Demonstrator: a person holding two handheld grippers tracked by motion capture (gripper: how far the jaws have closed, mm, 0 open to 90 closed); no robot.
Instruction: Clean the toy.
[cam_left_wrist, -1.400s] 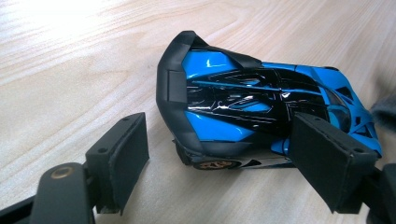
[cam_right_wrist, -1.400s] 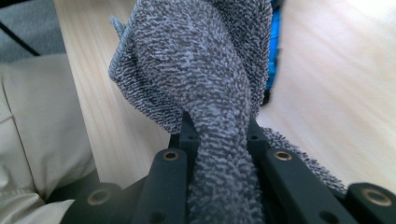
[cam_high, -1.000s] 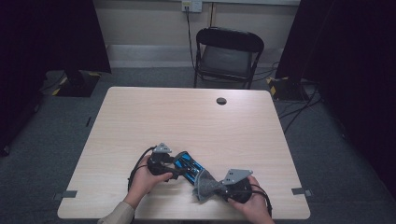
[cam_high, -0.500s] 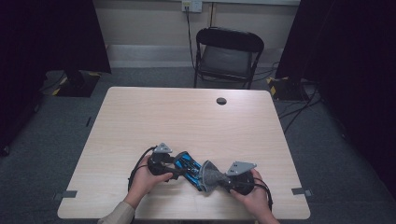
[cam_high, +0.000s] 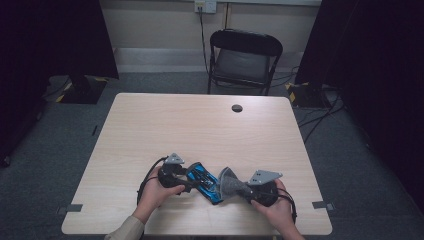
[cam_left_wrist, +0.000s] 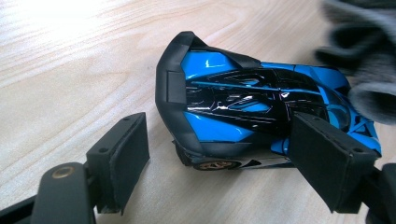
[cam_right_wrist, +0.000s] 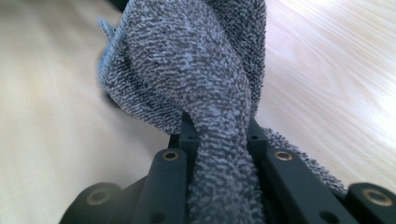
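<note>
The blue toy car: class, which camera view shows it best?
The left gripper view: the blue toy car appears large and sharp between its open claw. The high view shows it small, partly under the grey cloth.

Three views, one worktop (cam_high: 200, 125)

We look down from above; both jaw-riding cameras sit close, sharing the toy car (cam_left_wrist: 252, 116) near the front edge.

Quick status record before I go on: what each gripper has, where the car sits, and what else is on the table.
left gripper: jaws either side of the toy car; contact not clear
right gripper: shut on grey cloth
cloth position: at the car's end away from the left gripper
car: upright on the table, near edge
other: black disc at far edge
</note>
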